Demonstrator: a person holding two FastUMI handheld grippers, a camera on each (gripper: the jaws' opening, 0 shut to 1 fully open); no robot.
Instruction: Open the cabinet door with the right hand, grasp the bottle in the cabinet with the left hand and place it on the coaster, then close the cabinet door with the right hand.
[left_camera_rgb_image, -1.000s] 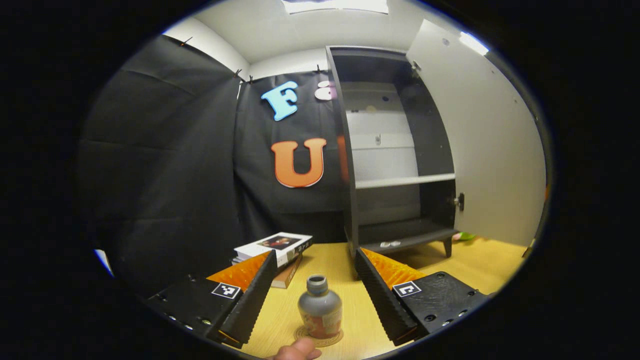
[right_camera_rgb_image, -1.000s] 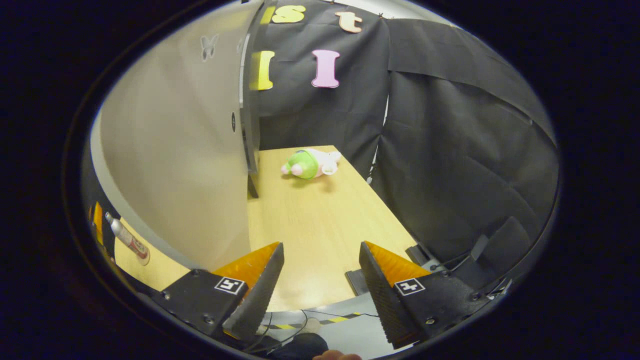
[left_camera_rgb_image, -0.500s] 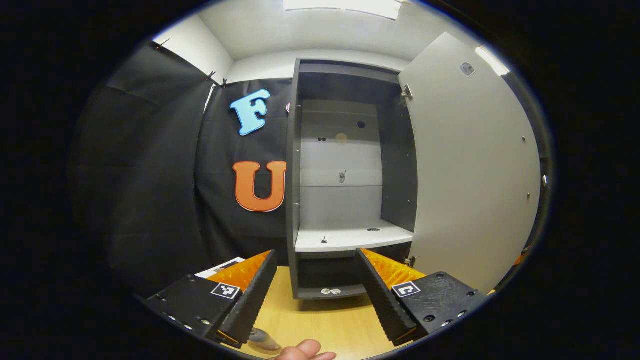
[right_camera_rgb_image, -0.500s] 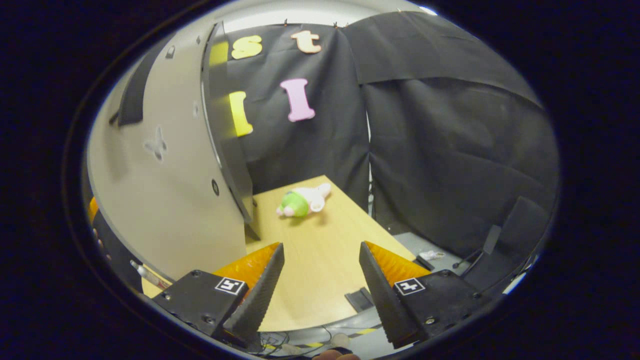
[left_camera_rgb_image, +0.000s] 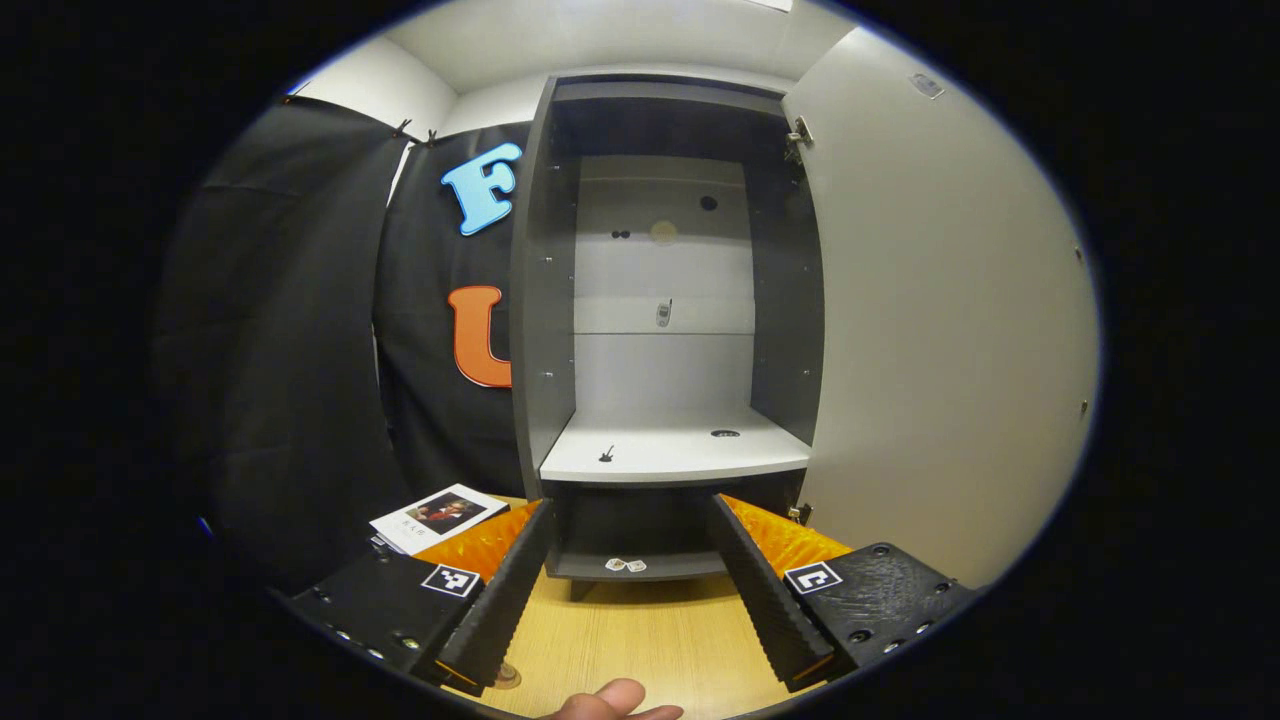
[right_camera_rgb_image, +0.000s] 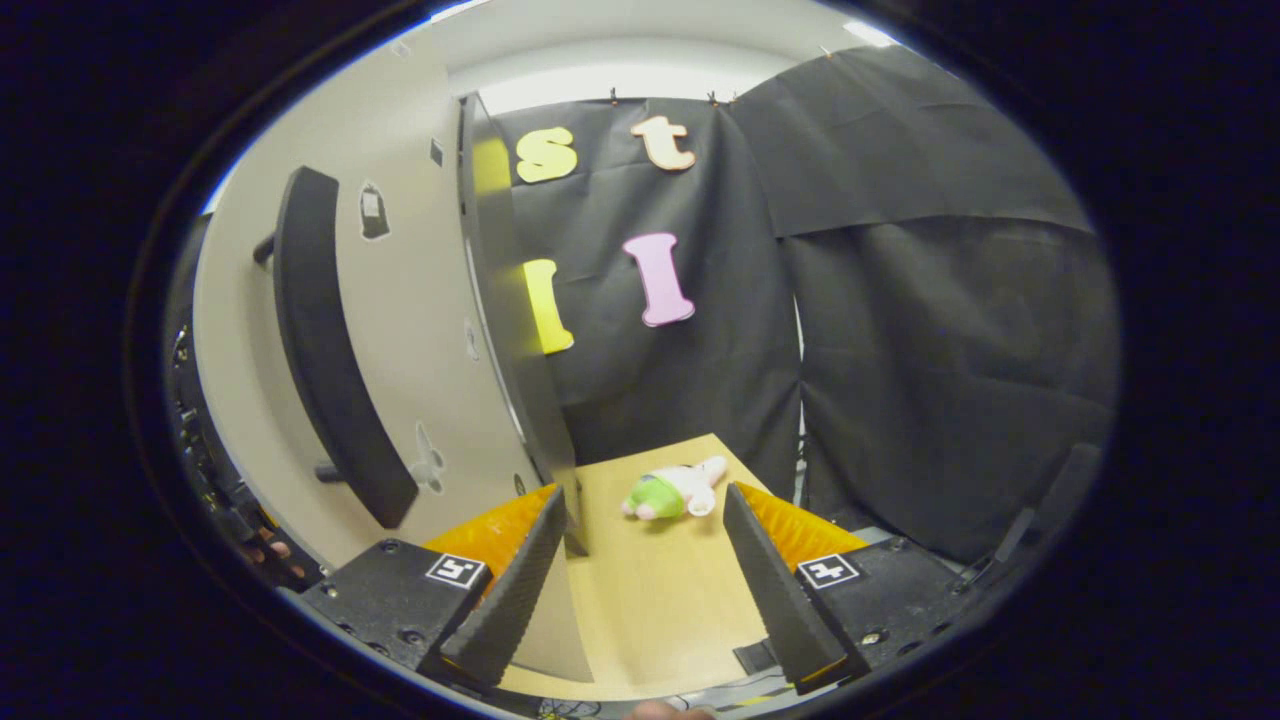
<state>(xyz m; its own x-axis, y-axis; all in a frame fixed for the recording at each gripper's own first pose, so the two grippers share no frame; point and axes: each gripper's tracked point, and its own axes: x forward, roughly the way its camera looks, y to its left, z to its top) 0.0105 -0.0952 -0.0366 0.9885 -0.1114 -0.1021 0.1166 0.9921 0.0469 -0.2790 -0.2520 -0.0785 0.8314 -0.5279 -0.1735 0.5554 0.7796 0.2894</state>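
Book (left_camera_rgb_image: 437, 515) beside open cabinet (left_camera_rgb_image: 660, 330); toy (right_camera_rgb_image: 672, 491) on table (right_camera_rgb_image: 650, 610).

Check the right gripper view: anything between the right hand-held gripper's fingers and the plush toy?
Nothing: bare wooden tabletop runs from the right hand-held gripper to the green and white plush toy. The open cabinet door stands to the left.

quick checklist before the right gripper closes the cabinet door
1. Door open, ready to swing: ok.
2. Right gripper open and holding nothing: ok.
3. Handle within view on the door's outer face: ok.
4. Cabinet shelves free of anything that blocks the door: ok.
5. Left gripper open, out of the cabinet: ok.
6. Bottle standing on the coaster: cannot tell.
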